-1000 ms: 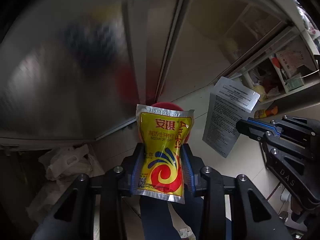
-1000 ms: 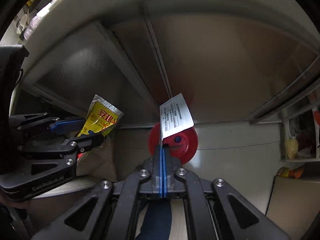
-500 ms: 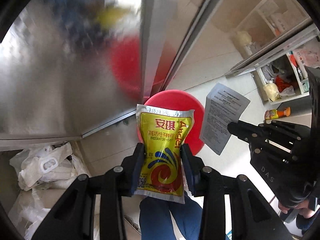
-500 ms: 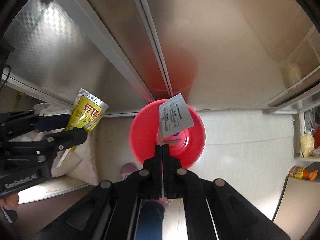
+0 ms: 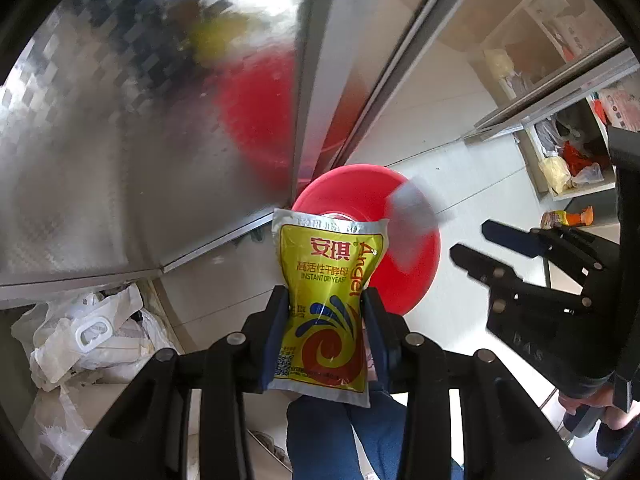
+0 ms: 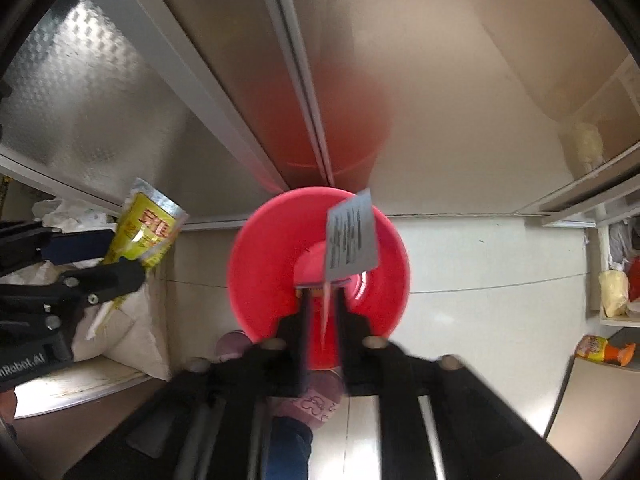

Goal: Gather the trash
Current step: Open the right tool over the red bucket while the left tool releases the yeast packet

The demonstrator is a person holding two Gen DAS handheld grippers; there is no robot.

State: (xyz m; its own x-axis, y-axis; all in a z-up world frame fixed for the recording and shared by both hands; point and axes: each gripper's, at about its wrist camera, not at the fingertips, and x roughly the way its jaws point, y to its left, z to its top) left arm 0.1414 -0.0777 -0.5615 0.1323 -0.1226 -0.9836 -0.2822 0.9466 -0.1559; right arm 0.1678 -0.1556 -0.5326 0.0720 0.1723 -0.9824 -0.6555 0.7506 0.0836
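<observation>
My left gripper [image 5: 325, 300] is shut on a yellow instant-yeast packet [image 5: 328, 300], held upright above the floor just left of a red bin [image 5: 416, 264]. The packet also shows in the right wrist view [image 6: 144, 228]. My right gripper [image 6: 322, 292] is open over the red bin [image 6: 260, 280]. A printed paper slip [image 6: 352, 240] hangs loose between its parted fingers, over the bin's mouth. In the left wrist view the slip [image 5: 412, 216] is a blur above the bin, and the right gripper [image 5: 480, 244] is beside it.
Steel cabinet doors [image 6: 224, 80] stand right behind the bin. White plastic bags [image 5: 84, 332] lie at the left. Shelves [image 5: 560, 160] with clutter and an orange bottle [image 6: 604, 350] are on the right. My legs and slippers [image 6: 312, 404] are below the bin.
Both grippers came down toward the red bin. My right gripper has opened and let go of the paper slip, which is dropping. My left gripper still holds the packet.
</observation>
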